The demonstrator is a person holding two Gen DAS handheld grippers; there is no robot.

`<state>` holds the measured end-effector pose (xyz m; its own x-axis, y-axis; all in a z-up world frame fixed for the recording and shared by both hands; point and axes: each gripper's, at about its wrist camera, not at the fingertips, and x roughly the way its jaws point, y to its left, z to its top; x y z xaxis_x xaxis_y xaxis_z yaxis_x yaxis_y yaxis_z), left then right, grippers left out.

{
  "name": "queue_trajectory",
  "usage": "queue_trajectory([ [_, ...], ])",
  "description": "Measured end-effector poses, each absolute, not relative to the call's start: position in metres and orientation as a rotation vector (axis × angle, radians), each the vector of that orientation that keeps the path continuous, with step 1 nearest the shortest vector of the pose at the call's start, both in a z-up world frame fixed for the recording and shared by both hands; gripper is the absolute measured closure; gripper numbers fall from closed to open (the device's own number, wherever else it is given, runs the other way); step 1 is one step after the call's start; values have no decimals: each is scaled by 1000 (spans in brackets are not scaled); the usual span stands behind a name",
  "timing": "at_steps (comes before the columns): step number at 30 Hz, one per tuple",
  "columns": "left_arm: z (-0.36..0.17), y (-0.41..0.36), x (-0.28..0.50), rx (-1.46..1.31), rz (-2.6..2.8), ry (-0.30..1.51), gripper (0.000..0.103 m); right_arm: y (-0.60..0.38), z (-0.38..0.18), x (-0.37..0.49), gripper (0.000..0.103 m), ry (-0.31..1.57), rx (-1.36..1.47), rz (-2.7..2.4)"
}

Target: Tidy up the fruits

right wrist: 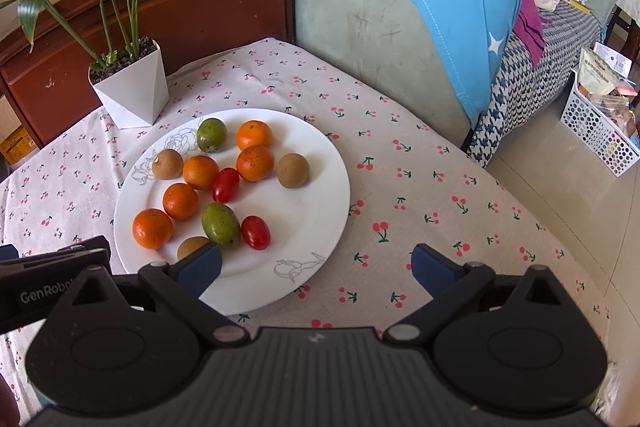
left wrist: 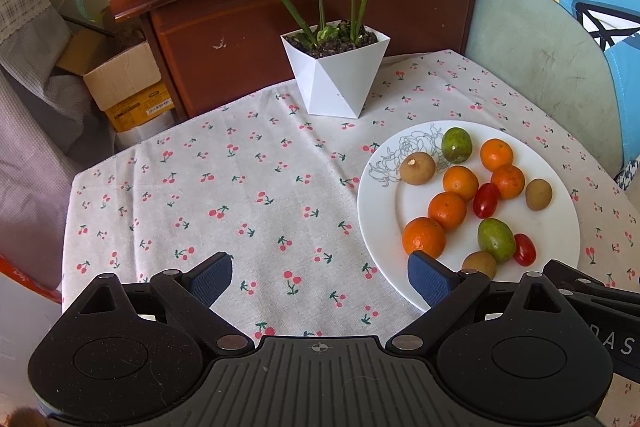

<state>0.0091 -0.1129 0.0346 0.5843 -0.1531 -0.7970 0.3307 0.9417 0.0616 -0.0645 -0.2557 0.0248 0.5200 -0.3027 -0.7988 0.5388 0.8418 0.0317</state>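
The desk point(left wrist: 248, 187) is draped in cherry-print cloth; a cardboard box point(left wrist: 120, 79) is seen only from the left wrist, a perforated basket point(right wrist: 596, 135) only from the right. The plate point(right wrist: 320, 187) carries all fruits point(right wrist: 224, 183). Both the left gripper point(left wrist: 320, 277) and right gripper point(right wrist: 316, 267) are spread wide, empty.

Left of the plate point(left wrist: 372, 211) my cloth-covered table point(left wrist: 224, 195) lies bare, wide room for my tongs. Behind the plate the potted plant point(left wrist: 336, 75) stands, leaves arching overhead. Right of the plate there is open cloth again, then the sofa arm point(right wrist: 360, 27) walls it off. On the plate the fruits point(right wrist: 224, 183) crowd together, narrow gaps between.
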Motion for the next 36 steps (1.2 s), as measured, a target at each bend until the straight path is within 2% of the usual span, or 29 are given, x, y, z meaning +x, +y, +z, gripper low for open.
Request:
queue_trajectory([
  [16,40,-95,0,223,-255,889,7,-240,27,-65,3,890,261,-489],
  [36,48,-37,-18,163,-206,894,7,-193,29,-74,2,887,188,-366],
])
